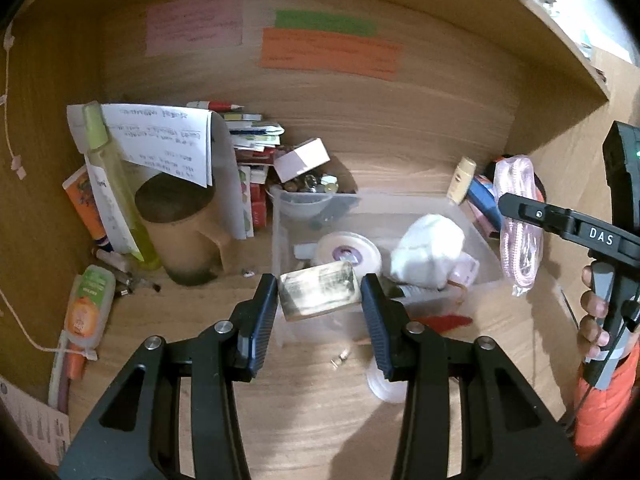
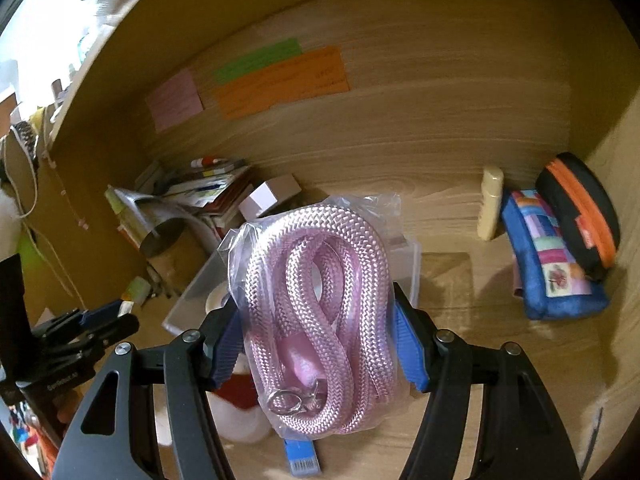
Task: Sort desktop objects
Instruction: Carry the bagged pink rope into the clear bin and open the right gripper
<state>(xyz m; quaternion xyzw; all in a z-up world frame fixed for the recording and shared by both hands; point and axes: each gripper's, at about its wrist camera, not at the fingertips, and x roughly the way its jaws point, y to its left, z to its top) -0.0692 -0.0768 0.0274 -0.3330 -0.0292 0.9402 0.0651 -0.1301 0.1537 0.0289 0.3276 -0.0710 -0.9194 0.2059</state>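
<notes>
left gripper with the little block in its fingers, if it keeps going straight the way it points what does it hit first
Most likely the clear plastic bin: the left gripper, closed on the small block, points at its near edge and the tape roll inside. Depth is hard to judge, so it might pass over the rim.

Count: 3 paper notes on back wall, 1 pink [image 1: 195, 23], 1 green [image 1: 325, 23], 1 orange [image 1: 330, 53]. 1 clear bin [image 1: 280, 240] ahead of left tongs. 2 pouches right of right tongs: 1 blue patchwork [image 2: 552, 260], 1 black/orange [image 2: 580, 208].
</notes>
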